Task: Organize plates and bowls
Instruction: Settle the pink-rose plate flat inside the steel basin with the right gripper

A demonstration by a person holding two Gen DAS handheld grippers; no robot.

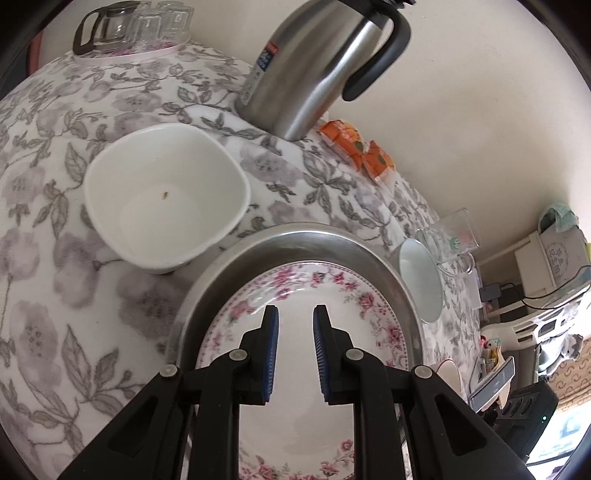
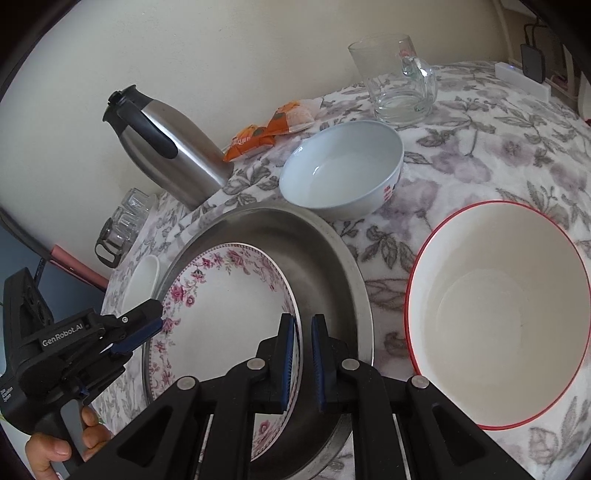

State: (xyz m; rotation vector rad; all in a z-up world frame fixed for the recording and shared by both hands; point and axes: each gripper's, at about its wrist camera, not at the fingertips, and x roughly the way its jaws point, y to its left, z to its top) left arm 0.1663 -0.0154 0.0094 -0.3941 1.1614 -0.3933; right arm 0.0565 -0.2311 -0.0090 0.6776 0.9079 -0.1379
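Observation:
A floral plate (image 1: pixel 295 295) (image 2: pixel 221 295) lies tilted inside a steel pan (image 1: pixel 295 240) (image 2: pixel 332 266). My right gripper (image 2: pixel 303 325) is shut on the plate's right rim. My left gripper (image 1: pixel 295 314) is open just above the plate; it also shows in the right wrist view (image 2: pixel 147 325) at the plate's left rim. A white square bowl (image 1: pixel 166 195) sits left of the pan. A pale blue bowl (image 2: pixel 343 170) (image 1: pixel 421 280) sits behind it. A large red-rimmed bowl (image 2: pixel 498 314) stands to the right.
A steel thermos jug (image 1: pixel 314 70) (image 2: pixel 170 147) stands behind the pan by the wall. Orange packets (image 1: pixel 354 144) (image 2: pixel 266 133) lie near it. A glass mug (image 2: pixel 399 81) (image 1: pixel 450 236) and a tray of glassware (image 1: pixel 133 29) stand on the floral tablecloth (image 1: pixel 55 258).

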